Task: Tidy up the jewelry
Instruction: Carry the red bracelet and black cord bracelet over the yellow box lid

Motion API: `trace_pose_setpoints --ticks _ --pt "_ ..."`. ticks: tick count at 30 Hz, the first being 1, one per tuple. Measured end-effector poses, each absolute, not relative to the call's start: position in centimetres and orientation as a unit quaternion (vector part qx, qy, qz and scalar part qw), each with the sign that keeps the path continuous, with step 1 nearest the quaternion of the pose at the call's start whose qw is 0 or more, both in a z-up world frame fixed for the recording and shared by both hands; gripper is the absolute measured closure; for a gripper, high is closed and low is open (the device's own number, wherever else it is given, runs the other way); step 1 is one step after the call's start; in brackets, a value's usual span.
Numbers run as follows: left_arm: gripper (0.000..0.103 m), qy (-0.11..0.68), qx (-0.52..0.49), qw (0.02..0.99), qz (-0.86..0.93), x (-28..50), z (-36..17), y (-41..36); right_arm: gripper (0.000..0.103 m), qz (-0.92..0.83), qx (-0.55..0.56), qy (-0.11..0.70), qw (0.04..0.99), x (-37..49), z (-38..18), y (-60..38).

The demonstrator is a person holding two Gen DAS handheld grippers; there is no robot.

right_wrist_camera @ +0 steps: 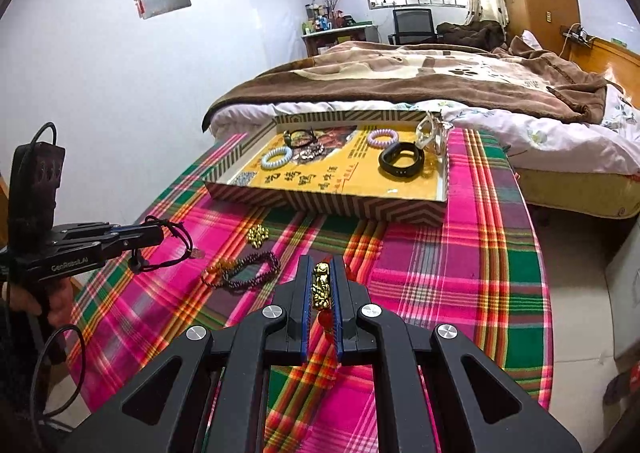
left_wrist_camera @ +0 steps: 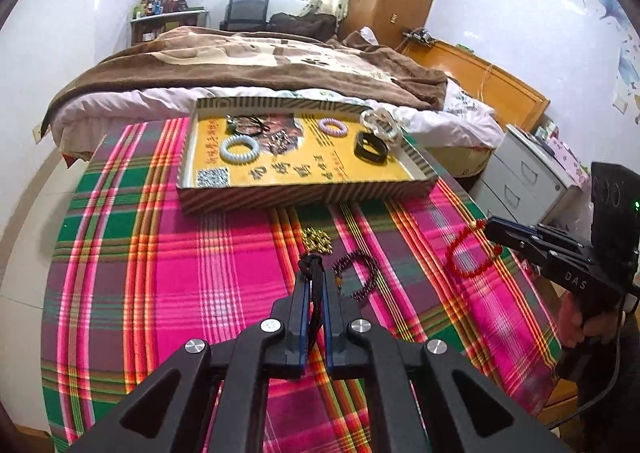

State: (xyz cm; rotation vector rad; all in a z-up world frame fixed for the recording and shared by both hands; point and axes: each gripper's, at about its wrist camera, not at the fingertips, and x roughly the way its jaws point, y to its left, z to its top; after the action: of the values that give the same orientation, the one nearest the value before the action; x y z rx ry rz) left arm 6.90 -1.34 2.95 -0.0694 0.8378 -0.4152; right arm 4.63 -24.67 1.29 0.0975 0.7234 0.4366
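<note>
My left gripper (left_wrist_camera: 315,277) is shut on a black cord necklace (left_wrist_camera: 316,295), held above the plaid table; it also shows in the right wrist view (right_wrist_camera: 158,233) with the cord (right_wrist_camera: 178,243) dangling. My right gripper (right_wrist_camera: 322,265) is shut on a red bead bracelet with a gold charm (right_wrist_camera: 321,285); in the left wrist view (left_wrist_camera: 490,227) the red loop (left_wrist_camera: 466,253) hangs from it. A striped tray (left_wrist_camera: 304,195) with a yellow floor holds a pale blue bracelet (left_wrist_camera: 239,149), a lilac one (left_wrist_camera: 331,126), a black band (left_wrist_camera: 370,147), a clear bangle (left_wrist_camera: 380,124) and a black cord piece (left_wrist_camera: 248,124).
On the plaid cloth (left_wrist_camera: 160,253) lie a gold bead cluster (left_wrist_camera: 317,241) and a dark purple bead bracelet (left_wrist_camera: 360,273), between the grippers and the tray. A bed (left_wrist_camera: 248,65) lies behind the table. A grey drawer cabinet (left_wrist_camera: 528,177) stands to the right.
</note>
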Motion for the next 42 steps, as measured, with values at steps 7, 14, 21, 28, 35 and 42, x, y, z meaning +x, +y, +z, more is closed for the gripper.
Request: trace_pose_setpoints --ticks 7,14,21,28,35,42 --pt "0.098 0.390 -0.043 0.899 -0.194 8.1 4.1 -0.7 0.094 0.214 0.046 0.340 0.914 5.6 2.5 -24.7" --pt "0.098 0.380 -0.045 0.905 -0.185 10.5 4.9 -0.2 0.094 0.211 0.036 0.325 0.921 7.6 4.1 -24.2" --pt "0.098 0.372 -0.038 0.910 -0.177 13.9 5.6 -0.3 0.094 0.207 0.022 0.314 0.926 11.2 5.7 -23.2" --pt "0.098 0.369 -0.029 0.911 -0.183 17.9 6.2 -0.8 0.094 0.202 0.016 0.322 0.925 16.1 5.7 -21.7" --pt "0.098 0.384 -0.034 0.902 -0.192 22.0 4.5 -1.5 0.094 0.198 0.017 0.342 0.919 21.0 4.2 -20.5" --pt "0.098 0.412 -0.040 0.890 -0.192 24.7 1.5 -1.3 0.094 0.181 0.007 0.364 0.914 25.4 2.4 -19.4"
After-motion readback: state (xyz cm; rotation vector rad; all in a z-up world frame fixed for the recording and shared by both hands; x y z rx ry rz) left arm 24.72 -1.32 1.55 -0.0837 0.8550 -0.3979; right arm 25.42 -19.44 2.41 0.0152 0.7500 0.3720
